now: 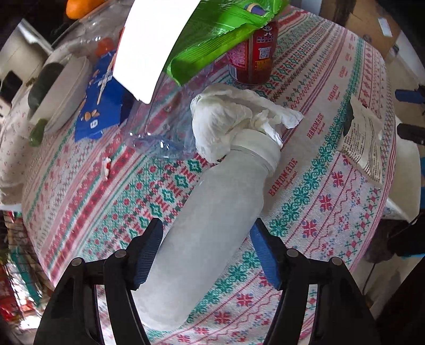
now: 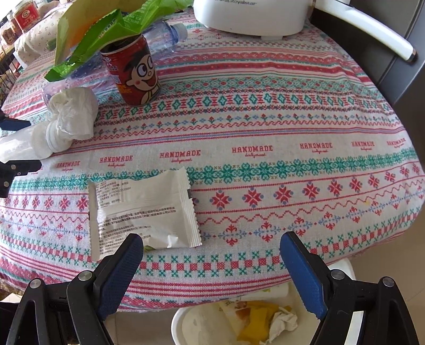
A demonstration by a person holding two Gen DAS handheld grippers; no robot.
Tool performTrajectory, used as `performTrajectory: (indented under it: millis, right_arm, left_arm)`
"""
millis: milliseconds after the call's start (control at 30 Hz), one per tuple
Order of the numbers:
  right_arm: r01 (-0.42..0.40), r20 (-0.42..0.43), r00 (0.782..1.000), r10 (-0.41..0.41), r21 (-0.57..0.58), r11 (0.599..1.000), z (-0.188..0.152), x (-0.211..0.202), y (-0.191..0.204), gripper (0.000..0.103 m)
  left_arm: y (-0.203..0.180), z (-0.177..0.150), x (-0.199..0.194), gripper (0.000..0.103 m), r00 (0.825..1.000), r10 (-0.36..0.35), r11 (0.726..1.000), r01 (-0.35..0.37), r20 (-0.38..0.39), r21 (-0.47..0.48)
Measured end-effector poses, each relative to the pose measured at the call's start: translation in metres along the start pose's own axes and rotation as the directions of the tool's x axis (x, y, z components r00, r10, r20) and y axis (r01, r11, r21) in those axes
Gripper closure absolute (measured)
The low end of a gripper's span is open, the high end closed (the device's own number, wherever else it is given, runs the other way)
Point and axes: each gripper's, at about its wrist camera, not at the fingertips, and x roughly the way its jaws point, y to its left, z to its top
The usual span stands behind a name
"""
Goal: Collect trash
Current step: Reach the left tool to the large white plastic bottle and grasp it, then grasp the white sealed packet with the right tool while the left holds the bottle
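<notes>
My left gripper [image 1: 207,241] is shut on a frosted white bottle [image 1: 212,225] with a crumpled tissue [image 1: 228,119] stuffed in its mouth, held over the patterned tablecloth [image 1: 318,185]. The bottle [image 2: 24,143] and tissue [image 2: 74,114] also show at the left of the right wrist view. My right gripper [image 2: 212,252] is open and empty at the table's near edge. A white snack wrapper [image 2: 143,209] lies just beyond its left finger. A white trash bin [image 2: 212,326] holding wrappers and tissue sits below the table edge.
A red drink can [image 2: 135,74] stands mid-table with a green snack bag [image 2: 101,34] on top. A clear plastic bottle [image 2: 167,34] lies behind it. A white appliance [image 2: 252,16] stands at the far edge. A blue snack packet [image 1: 98,106] lies by a white plate [image 1: 63,93].
</notes>
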Motion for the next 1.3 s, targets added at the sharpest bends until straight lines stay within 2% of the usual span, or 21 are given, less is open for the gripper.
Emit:
performTrajectory:
  millis: [133, 300, 500, 567, 633, 667, 767, 800, 867, 933, 1000, 1067, 1133, 1233, 1300]
  right_arm:
    - [0.002, -0.003, 1.0, -0.002, 0.002, 1.0, 0.003, 0.007, -0.003, 0.015]
    - [-0.035, -0.013, 0.999, 0.035, 0.023, 0.999, 0.009, 0.019, -0.006, 0.015]
    - [-0.056, -0.02, 0.998, 0.056, 0.012, 0.998, 0.015, 0.037, 0.004, 0.015]
    - [-0.05, -0.021, 0.999, 0.05, -0.009, 0.999, 0.016, 0.044, 0.011, 0.016]
    - [-0.057, -0.028, 0.998, 0.057, -0.028, 0.998, 0.016, 0.051, 0.017, 0.024]
    - [-0.053, -0.021, 0.998, 0.052, -0.04, 0.998, 0.015, 0.053, 0.02, 0.024]
    - [-0.052, 0.017, 0.998, 0.054, -0.1, 0.994, 0.014, 0.053, 0.034, 0.04]
    - [-0.066, 0.027, 0.997, 0.07, -0.119, 0.991, 0.014, 0.052, 0.039, 0.048]
    - [-0.071, 0.033, 0.997, 0.076, -0.142, 0.987, 0.013, 0.051, 0.046, 0.056]
    - [-0.085, 0.038, 0.995, 0.092, -0.162, 0.983, 0.012, 0.049, 0.05, 0.083]
    - [-0.1, 0.027, 0.994, 0.105, -0.158, 0.982, 0.012, 0.048, 0.051, 0.092]
    - [-0.111, 0.025, 0.993, 0.116, -0.15, 0.982, 0.01, 0.046, 0.049, 0.097]
    - [-0.119, 0.026, 0.992, 0.123, -0.133, 0.984, 0.007, 0.041, 0.045, 0.102]
    - [-0.132, 0.041, 0.99, 0.137, -0.108, 0.985, 0.0, 0.027, 0.042, 0.103]
    - [-0.141, 0.06, 0.987, 0.147, -0.098, 0.985, -0.004, 0.017, 0.036, 0.103]
  left_arm:
    - [0.003, -0.016, -0.002, 0.043, 0.995, -0.098, 0.981, 0.096, -0.004, -0.168]
    - [0.007, -0.043, -0.006, 0.046, 0.977, -0.21, 0.908, 0.209, 0.037, -0.364]
    - [0.001, -0.071, -0.021, 0.049, 0.97, -0.217, 0.855, 0.241, 0.105, -0.459]
    - [-0.003, -0.077, -0.029, 0.049, 0.972, -0.199, 0.851, 0.233, 0.122, -0.472]
    - [-0.007, -0.087, -0.042, 0.05, 0.973, -0.182, 0.852, 0.227, 0.139, -0.473]
    - [-0.009, -0.093, -0.046, 0.05, 0.972, -0.184, 0.849, 0.233, 0.148, -0.475]
    - [-0.011, -0.102, -0.054, 0.051, 0.971, -0.169, 0.841, 0.23, 0.167, -0.49]
    - [-0.008, -0.106, -0.057, 0.051, 0.971, -0.162, 0.838, 0.229, 0.175, -0.495]
    - [-0.005, -0.111, -0.063, 0.051, 0.969, -0.154, 0.829, 0.233, 0.194, -0.508]
    - [-0.004, -0.117, -0.07, 0.051, 0.964, -0.151, 0.816, 0.246, 0.218, -0.523]
    - [-0.003, -0.125, -0.077, 0.051, 0.958, -0.151, 0.803, 0.262, 0.244, -0.535]
    - [-0.003, -0.132, -0.083, 0.051, 0.953, -0.146, 0.794, 0.273, 0.266, -0.543]
    - [-0.005, -0.137, -0.09, 0.051, 0.948, -0.139, 0.795, 0.279, 0.286, -0.538]
    - [-0.016, -0.14, -0.105, 0.051, 0.939, -0.13, 0.804, 0.287, 0.317, -0.521]
    - [-0.025, -0.131, -0.11, 0.051, 0.933, -0.13, 0.807, 0.296, 0.336, -0.511]
